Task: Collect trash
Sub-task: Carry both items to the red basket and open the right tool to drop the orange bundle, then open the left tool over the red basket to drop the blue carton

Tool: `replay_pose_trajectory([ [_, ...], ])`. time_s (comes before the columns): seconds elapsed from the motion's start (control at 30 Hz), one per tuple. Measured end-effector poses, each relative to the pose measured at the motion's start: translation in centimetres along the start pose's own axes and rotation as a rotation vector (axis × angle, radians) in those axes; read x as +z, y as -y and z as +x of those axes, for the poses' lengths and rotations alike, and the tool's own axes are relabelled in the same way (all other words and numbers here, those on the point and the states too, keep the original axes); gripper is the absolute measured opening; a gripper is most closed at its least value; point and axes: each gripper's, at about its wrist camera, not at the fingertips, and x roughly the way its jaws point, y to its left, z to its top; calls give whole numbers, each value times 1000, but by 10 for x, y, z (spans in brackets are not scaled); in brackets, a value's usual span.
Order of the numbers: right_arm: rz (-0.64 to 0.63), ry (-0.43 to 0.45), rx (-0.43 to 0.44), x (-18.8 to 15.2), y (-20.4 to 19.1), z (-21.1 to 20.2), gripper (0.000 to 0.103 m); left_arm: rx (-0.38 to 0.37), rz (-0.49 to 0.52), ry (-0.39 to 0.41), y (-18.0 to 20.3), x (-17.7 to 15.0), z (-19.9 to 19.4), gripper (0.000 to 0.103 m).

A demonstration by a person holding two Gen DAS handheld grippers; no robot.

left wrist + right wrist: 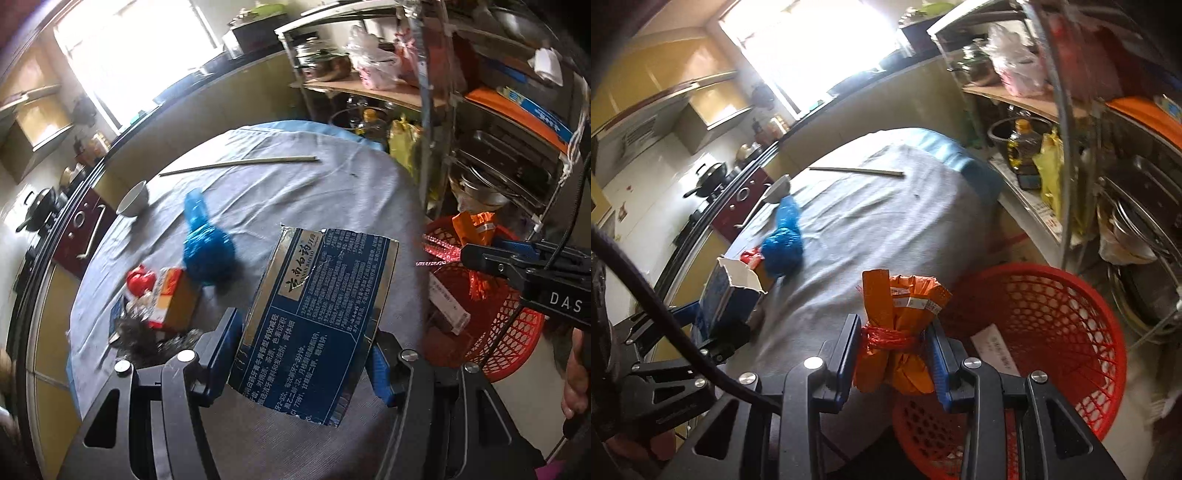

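My left gripper (pixel 304 354) is shut on a torn blue toothpaste box (pixel 317 317) and holds it above the grey-clothed table (pixel 295 192). The box also shows at the left of the right wrist view (pixel 727 295). My right gripper (pixel 895 354) is shut on an orange wrapper bundle tied with red string (pixel 901 332), held at the table's edge beside the red mesh basket (pixel 1052 332). In the left wrist view the bundle (pixel 476 225) is over the basket (pixel 509 332). A crumpled blue plastic bag (pixel 207 247), a small orange box (pixel 173 299) and red wrappers (pixel 140 280) lie on the table.
A white bowl (pixel 133 199) and a pair of chopsticks (pixel 240 164) lie at the table's far side. A metal shelf rack (pixel 498 147) with pots and bags stands to the right. Kitchen counter and stove (pixel 40 210) run along the left. Paper lies in the basket.
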Motion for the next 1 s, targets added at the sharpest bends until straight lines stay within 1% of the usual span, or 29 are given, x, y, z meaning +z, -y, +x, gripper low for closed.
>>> replay_pose_trajectory([
  [0.2, 51, -13, -34, -2, 26, -2, 38, -40, 52, -3, 25, 13, 7, 64],
  [0.33, 96, -36, -52, -5, 47, -3, 39, -99, 86, 1, 45, 21, 12, 64],
  [0.47, 161, -54, -60, -8, 71, -4, 40, -176, 109, -1, 65, 27, 19, 65],
  [0.67, 216, -53, -76, -7, 92, -9, 40, -237, 152, -7, 87, 31, 26, 65],
  [1.0, 245, -15, -96, 2, 103, -16, 41, -254, 196, 8, 92, 31, 22, 65],
])
